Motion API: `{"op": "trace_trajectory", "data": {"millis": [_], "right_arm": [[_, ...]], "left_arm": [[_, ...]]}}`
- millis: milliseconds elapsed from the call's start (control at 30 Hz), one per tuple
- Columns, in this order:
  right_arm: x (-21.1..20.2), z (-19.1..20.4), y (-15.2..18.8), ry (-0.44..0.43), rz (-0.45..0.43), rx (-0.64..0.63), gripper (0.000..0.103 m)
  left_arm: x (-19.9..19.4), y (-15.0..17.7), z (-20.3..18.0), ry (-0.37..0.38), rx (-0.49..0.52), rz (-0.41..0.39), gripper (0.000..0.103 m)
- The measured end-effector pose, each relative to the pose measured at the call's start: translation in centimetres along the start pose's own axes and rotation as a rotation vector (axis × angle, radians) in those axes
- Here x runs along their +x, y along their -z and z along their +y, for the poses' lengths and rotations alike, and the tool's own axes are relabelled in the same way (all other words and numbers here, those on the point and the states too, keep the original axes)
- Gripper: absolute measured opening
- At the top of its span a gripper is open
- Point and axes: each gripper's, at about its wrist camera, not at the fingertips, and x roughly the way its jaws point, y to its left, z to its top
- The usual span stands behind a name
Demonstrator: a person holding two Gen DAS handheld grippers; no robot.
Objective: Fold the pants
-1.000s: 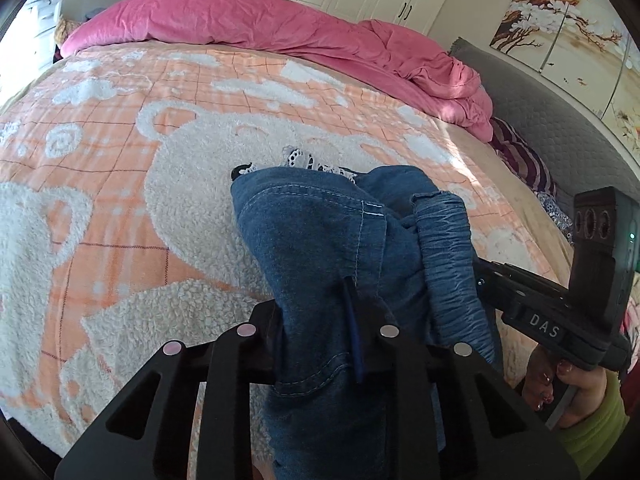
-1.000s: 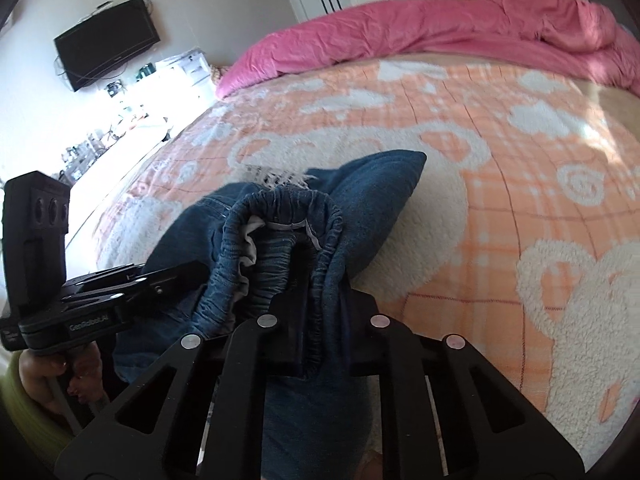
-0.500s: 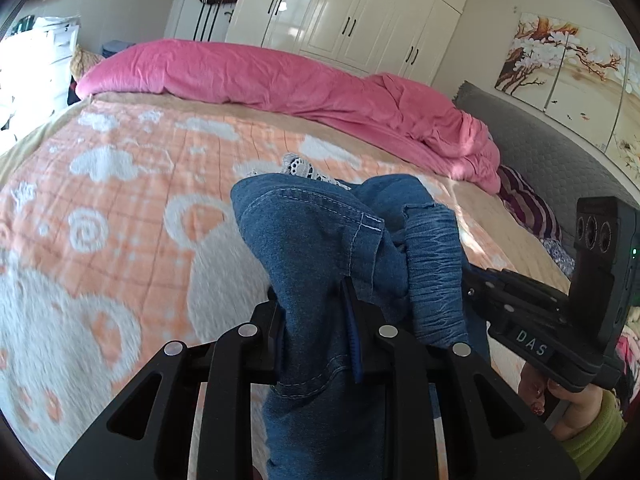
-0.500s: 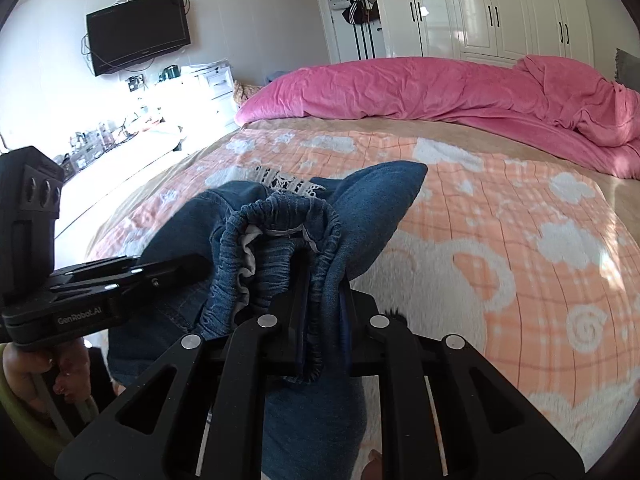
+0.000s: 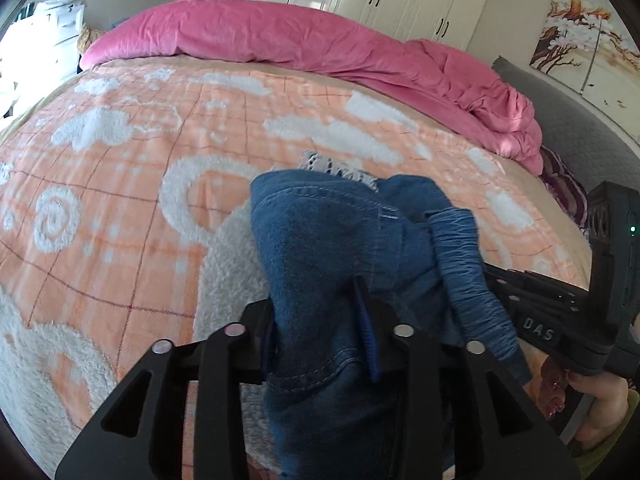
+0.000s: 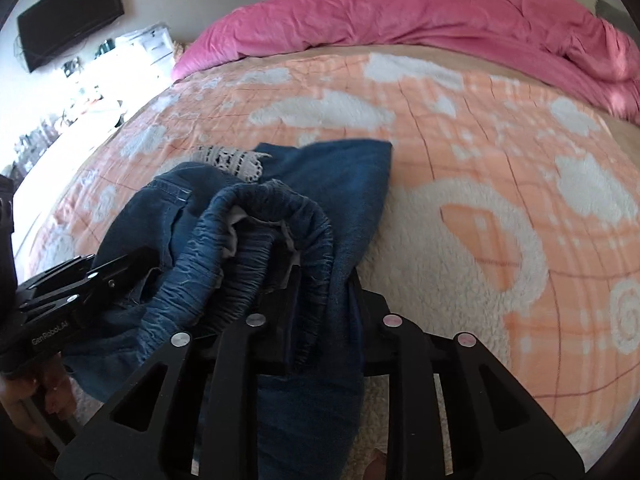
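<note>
Now both opening jaws have the denim pants (image 5: 320, 248) bunched between them above the blanket (image 5: 120, 184).

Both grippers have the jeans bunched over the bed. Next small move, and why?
Probably finish releasing, then back both grippers off. The left gripper and right gripper are opening with denim still between the jaws, and the jeans sit bunched over the orange blanket, waistband on top, so a clean release comes first.

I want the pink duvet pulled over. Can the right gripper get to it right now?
Probably not yet. The right gripper has the jeans between its opening jaws, and the pink duvet lies at the bed's far edge, across the orange blanket.
</note>
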Motion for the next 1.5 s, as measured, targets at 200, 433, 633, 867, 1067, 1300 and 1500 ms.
{"op": "trace_trajectory", "data": {"millis": [200,433,633,867,1067,1300,1500], "right_arm": [[-0.5,-1.4,0.9,0.037,0.003,0.036,0.049],[-1.7,-1.6,2.0,0.074,-0.013,0.042,0.056],[-2.3,-1.3,2.1,0.116,-0.021,0.011,0.061],[-3.1,-1.5,2.9,0.124,-0.033,0.033,0.069],[-4.4,-1.7,3.3,0.088,-0.054,0.071,0.079],[-6.4,-0.7,4.1,0.087,-0.106,0.054,0.086],[-8.7,-0.2,5.4,0.132,-0.174,0.017,0.090]], "left_arm": [[-0.1,0.3,1.0,-0.006,-0.030,0.009,0.053],[-0.7,0.7,1.4,-0.003,-0.047,0.001,0.066],[-1.6,0.9,1.4,-0.022,-0.031,-0.018,0.073],[-2.7,1.4,1.4,-0.034,-0.032,-0.010,0.086],[-4.1,1.9,1.0,-0.031,-0.018,-0.033,0.089],[-6.5,3.0,1.1,-0.031,-0.028,-0.067,0.094],[-8.3,4.7,1.2,-0.047,-0.023,-0.082,0.094]]}}
